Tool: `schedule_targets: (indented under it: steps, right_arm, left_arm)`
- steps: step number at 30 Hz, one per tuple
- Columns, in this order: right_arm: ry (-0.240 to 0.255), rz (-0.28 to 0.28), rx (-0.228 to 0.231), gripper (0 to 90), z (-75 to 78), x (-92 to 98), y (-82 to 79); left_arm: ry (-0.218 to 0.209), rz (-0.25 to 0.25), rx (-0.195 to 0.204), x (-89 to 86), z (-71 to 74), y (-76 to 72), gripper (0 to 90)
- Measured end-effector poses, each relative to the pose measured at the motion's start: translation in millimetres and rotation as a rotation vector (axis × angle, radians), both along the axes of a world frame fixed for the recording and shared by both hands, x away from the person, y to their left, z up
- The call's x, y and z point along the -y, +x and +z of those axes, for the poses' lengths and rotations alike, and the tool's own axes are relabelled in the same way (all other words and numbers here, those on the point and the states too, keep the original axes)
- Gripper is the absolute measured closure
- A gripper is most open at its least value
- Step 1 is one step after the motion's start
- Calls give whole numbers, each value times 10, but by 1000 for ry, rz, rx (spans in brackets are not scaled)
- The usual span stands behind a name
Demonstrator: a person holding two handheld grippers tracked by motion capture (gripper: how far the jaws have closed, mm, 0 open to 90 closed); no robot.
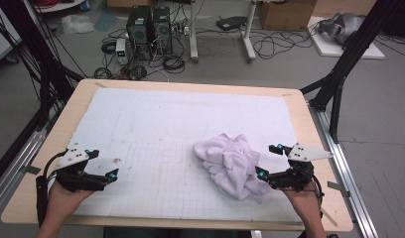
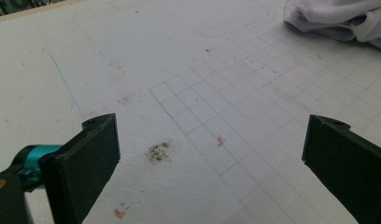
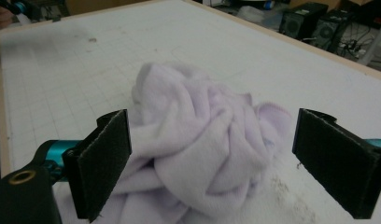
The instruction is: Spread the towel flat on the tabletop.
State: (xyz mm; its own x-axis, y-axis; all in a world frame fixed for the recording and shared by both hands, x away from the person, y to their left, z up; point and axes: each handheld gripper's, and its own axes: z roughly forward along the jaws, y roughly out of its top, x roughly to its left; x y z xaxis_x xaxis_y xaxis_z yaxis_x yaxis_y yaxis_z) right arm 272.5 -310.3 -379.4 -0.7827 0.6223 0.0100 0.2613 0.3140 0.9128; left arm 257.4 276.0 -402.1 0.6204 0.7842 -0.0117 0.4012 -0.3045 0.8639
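Both grippers wide open; crumpled cloth (image 1: 233, 163) just before right gripper (image 1: 270, 160), possibly touching; left gripper (image 1: 103, 163) well apart.

The right gripper (image 3: 212, 163) has its two black jaws spread wide apart, with nothing between them but air. Just beyond them a crumpled pale lilac cloth (image 3: 202, 140) lies heaped on the white gridded mat (image 3: 62, 84) covering the table (image 3: 282, 39).

Pale lilac cloth (image 1: 233, 163) on a white, faintly gridded mat (image 1: 156, 124); black jaws, teal fittings.
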Motion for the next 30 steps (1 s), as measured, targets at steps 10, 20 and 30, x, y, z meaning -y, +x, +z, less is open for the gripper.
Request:
schedule_targets:
  steps: [10,20,30]
  right_arm:
    - [-76,81,-9,136,94,-373,231]
    - [-181,128,-104,227,-231,-568,391]
    - [-325,182,-145,601,-351,-779,445]
  left_arm:
    - [1,11,-2,-10,-13,-6,46]
    - [6,2,-7,6,-28,6,46]
    - [9,-11,-21,42,-56,19,46]
